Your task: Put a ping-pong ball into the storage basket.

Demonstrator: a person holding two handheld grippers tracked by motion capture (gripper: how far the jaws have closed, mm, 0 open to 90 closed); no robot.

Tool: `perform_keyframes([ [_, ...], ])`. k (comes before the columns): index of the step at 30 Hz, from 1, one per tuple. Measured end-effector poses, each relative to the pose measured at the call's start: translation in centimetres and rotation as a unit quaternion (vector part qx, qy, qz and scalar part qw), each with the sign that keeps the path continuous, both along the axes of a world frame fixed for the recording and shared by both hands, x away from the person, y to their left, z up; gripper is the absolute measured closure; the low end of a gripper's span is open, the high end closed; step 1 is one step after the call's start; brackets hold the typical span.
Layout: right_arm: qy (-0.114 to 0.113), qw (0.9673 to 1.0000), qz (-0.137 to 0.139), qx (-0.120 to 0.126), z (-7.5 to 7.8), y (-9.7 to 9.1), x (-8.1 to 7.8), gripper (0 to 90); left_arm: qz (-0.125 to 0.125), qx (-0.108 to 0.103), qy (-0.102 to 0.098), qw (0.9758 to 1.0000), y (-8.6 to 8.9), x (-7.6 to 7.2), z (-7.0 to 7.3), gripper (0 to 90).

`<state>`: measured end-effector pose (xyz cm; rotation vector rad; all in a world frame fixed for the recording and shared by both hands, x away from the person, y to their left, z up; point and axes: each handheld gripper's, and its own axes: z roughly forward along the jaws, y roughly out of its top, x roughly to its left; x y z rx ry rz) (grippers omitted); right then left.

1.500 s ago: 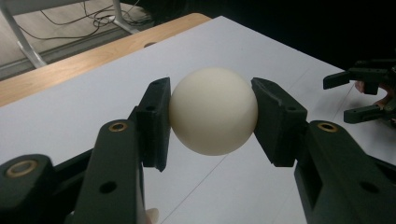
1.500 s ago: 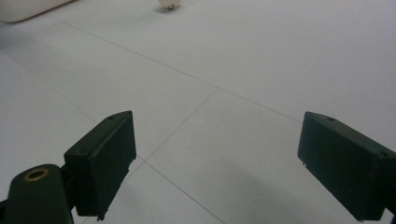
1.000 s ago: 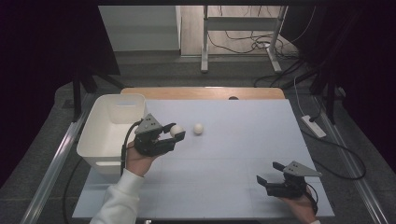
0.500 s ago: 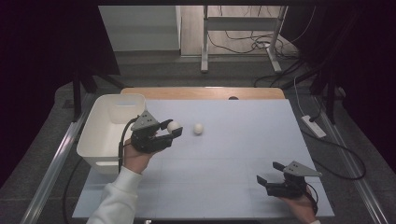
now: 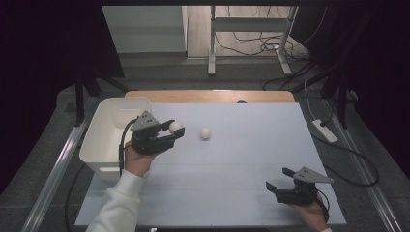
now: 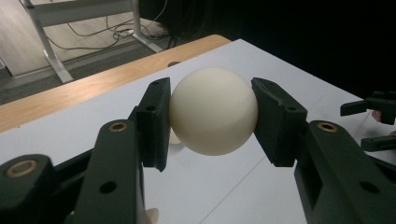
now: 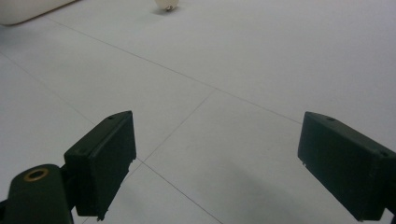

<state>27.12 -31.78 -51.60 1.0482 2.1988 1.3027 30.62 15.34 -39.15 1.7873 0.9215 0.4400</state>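
I have the left gripper [image 5: 170, 134] clamped on a cream ball [image 6: 213, 110], held off the table [image 5: 232, 183] just beside the white bin [image 5: 99, 126]. My main worry is the grip itself: the ball is smooth and round, and the two flat pads [image 6: 156, 122] meet it only at its widest line, so a tilt or a jolt of the hand could let it squirt out forward and roll across the sheet. If I open before the ball is properly over the bin's rim, it would drop on the table and run off, perhaps knocking the second ball [image 5: 205, 133], which lies near, a little further right.

In the left gripper view the ball sits squarely between the jaws, near their tips, one pad on each side and nothing beneath it. From above I think it stands clear of the bin wall, though that angle is poor.

My right gripper [image 5: 280, 182] rests low at the near right corner, well apart, jaws spread wide on nothing.
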Motion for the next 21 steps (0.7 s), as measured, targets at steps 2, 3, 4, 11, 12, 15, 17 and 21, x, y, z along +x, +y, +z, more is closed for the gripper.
perform_keyframes([
  [2, 0.0, 1.0, 0.0, 0.0, 0.0, 0.0, 0.0, 11.3, 0.003, 0.001, 0.0, 1.0, 0.1, 0.1, 0.0, 50.3],
  [3, 0.0, 1.0, 0.0, 0.0, 0.0, 0.0, 0.0, 11.3, 0.004, 0.002, -0.001, 1.0, 0.1, 0.1, 0.0, 50.3],
  [4, 0.0, 1.0, 0.0, 0.0, 0.0, 0.0, 0.0, 11.3, 0.005, 0.001, -0.001, 1.0, 0.2, 0.1, 0.0, 50.3],
  [11, 0.0, 1.0, 0.0, 0.0, 0.0, 0.0, 0.0, 11.3, 0.016, 0.0, -0.001, 0.9999, 0.8, 0.3, 0.0, 50.3],
  [12, 0.0, 1.0, 0.0, 0.0, 0.0, 0.0, 0.0, 11.3, 0.017, 0.0, -0.002, 0.9999, 0.9, 0.4, 0.1, 50.3],
  [15, 0.0, 1.0, 0.0, 0.0, 0.0, 0.0, 0.0, 11.3, 0.025, -0.002, -0.003, 0.9997, 1.3, 0.5, 0.1, 50.3],
  [17, 0.0, 1.0, 0.0, 0.0, 0.0, 0.0, 0.0, 11.3, 0.028, -0.002, -0.003, 0.9996, 1.5, 0.5, 0.2, 50.3],
  [21, -0.001, 1.0, -0.001, 0.0, 0.0, 0.0, 0.0, 11.3, 0.038, 0.0, -0.004, 0.9993, 2.0, 0.6, 0.2, 50.3],
])
